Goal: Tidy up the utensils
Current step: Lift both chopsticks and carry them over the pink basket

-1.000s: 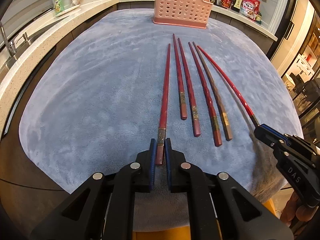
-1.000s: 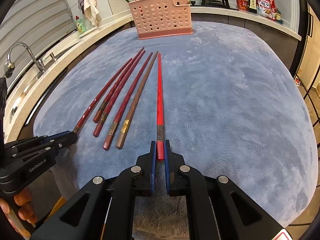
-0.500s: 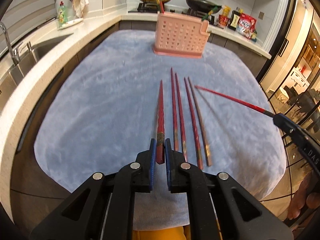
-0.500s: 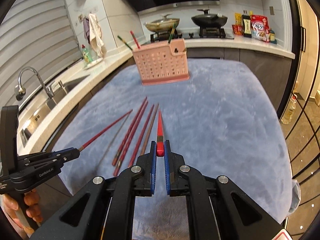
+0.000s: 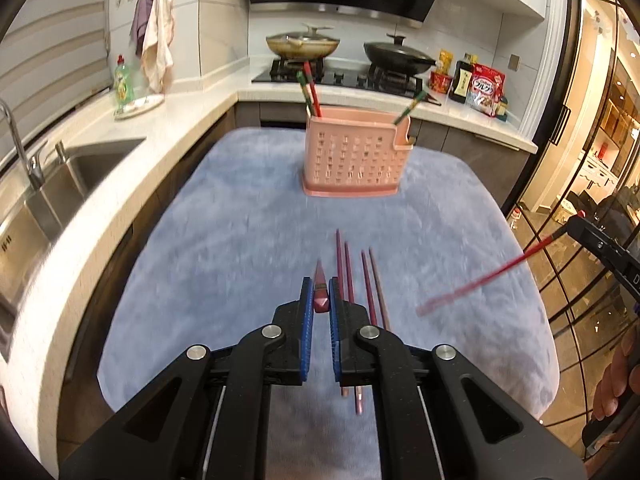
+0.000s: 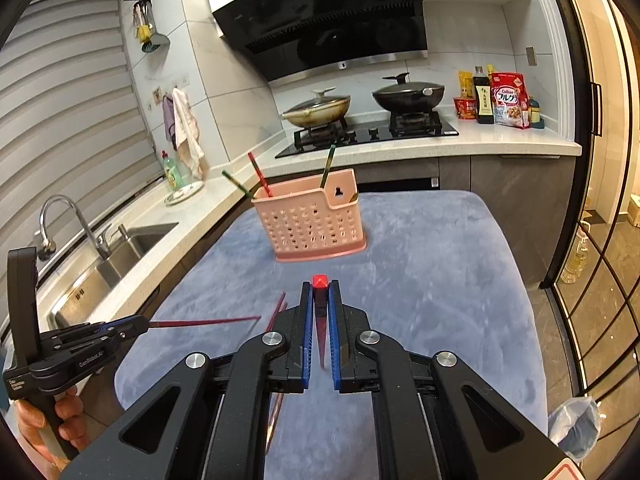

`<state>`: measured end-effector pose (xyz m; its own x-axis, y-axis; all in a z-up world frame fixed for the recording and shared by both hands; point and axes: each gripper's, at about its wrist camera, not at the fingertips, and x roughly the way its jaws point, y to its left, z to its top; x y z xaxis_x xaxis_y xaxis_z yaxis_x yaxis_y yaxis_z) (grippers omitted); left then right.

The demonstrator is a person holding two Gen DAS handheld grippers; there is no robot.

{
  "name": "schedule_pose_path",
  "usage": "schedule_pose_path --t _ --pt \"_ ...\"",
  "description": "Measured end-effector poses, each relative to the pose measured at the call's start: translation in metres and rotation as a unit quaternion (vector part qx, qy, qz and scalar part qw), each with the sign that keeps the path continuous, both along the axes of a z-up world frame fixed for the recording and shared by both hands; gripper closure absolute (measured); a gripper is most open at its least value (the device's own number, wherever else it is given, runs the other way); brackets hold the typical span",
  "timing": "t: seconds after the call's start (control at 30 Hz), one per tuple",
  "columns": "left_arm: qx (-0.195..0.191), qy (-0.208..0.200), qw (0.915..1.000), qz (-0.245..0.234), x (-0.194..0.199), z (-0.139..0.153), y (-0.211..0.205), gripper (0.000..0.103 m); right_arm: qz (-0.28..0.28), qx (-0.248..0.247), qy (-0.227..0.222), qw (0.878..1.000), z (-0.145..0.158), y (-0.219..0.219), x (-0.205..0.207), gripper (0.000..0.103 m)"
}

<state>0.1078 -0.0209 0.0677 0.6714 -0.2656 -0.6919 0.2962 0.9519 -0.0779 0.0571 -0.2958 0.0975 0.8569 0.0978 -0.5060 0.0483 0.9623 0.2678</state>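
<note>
My left gripper (image 5: 319, 304) is shut on the thick end of a dark red chopstick (image 5: 320, 280) and holds it lifted above the blue cloth (image 5: 240, 240). My right gripper (image 6: 319, 292) is shut on a bright red chopstick (image 6: 320, 282), lifted and tilted; it shows in the left wrist view (image 5: 480, 280) as a blurred red stick in the air. Several chopsticks (image 5: 360, 280) lie side by side on the cloth. A pink perforated utensil basket (image 5: 354, 156) stands at the far end of the cloth (image 6: 312, 220) with a few chopsticks in it.
A sink (image 5: 48, 184) and faucet are on the left counter. A stove with two pans (image 6: 360, 108) is behind the basket. Bottles and food packets (image 6: 496, 100) stand on the far right counter. A glass partition (image 5: 580, 240) is on the right.
Both grippers have lifted their chopsticks off the cloth and risen. The right chopstick has swung up and tilted. The basket now appears closer to eye level.
</note>
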Motion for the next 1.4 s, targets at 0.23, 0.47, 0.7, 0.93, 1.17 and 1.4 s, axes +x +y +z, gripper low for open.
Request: schedule_pose_path --t 0.23,0.47,0.7,0.93,1.17,1.4 --pt "0.002 -0.017 0.9999 -0.002 0.028 0.023 -0.011 0.096 -0.004 0.01 -0.024 1.0 0.02 -0.012 0.022 0.096" --pt "-0.001 -0.043 0.999 -0.008 0.056 0.054 -0.021 0.096 -0.006 0.02 -0.048 0.999 0.044 -0.018 0.049 0.096" --pt "-0.008 -0.082 0.9966 0.007 0.096 0.097 -0.027 0.096 -0.005 0.031 -0.076 0.997 0.073 -0.025 0.089 0.096" --pt "-0.049 -0.129 0.9904 0.014 0.134 0.148 -0.032 0.096 -0.013 0.043 -0.11 0.993 0.107 -0.029 0.142 0.096" --pt "-0.077 -0.173 0.9817 0.02 0.18 0.185 -0.046 0.096 -0.024 0.034 -0.132 0.99 0.131 -0.026 0.196 0.096" --pt "-0.084 -0.175 0.9807 0.022 0.22 0.181 -0.056 0.096 -0.025 0.025 -0.121 0.992 0.124 -0.022 0.241 0.096"
